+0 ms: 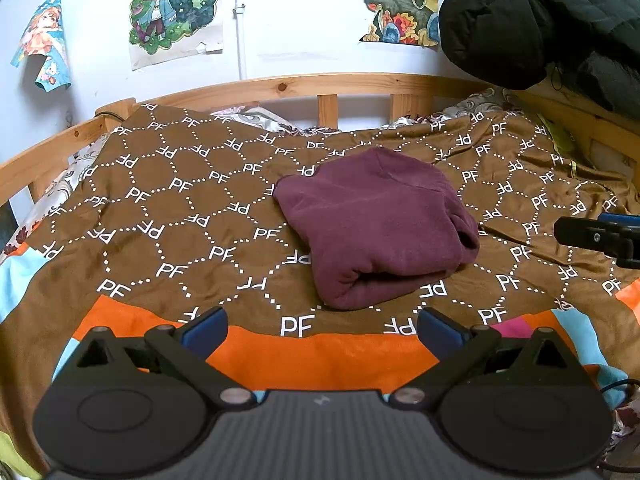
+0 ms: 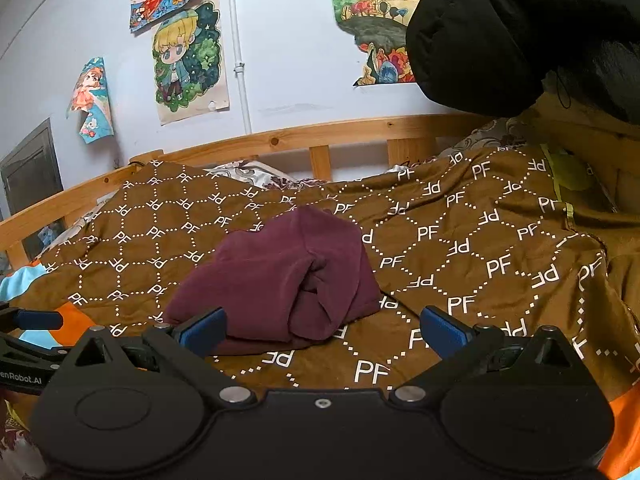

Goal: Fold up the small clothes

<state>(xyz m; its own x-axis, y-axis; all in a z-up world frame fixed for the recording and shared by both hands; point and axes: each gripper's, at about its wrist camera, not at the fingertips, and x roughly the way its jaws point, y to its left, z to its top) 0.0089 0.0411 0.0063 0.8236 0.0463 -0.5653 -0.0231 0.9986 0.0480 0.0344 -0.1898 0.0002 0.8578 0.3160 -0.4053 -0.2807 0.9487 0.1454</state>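
Observation:
A small maroon garment (image 1: 376, 224) lies folded into a compact bundle on the brown patterned blanket (image 1: 168, 200); it also shows in the right wrist view (image 2: 280, 276). My left gripper (image 1: 322, 326) is open and empty, held back from the bundle's near edge. My right gripper (image 2: 322, 326) is open and empty, just in front of the bundle's right end. The right gripper's fingers (image 1: 596, 234) show at the right edge of the left wrist view. The left gripper's finger (image 2: 36, 320) shows at the left edge of the right wrist view.
A wooden bed rail (image 1: 280, 88) runs along the far side, against a wall with posters (image 1: 176, 8). A black padded jacket (image 1: 540, 12) hangs at the upper right. An orange band (image 1: 320, 356) edges the blanket near me.

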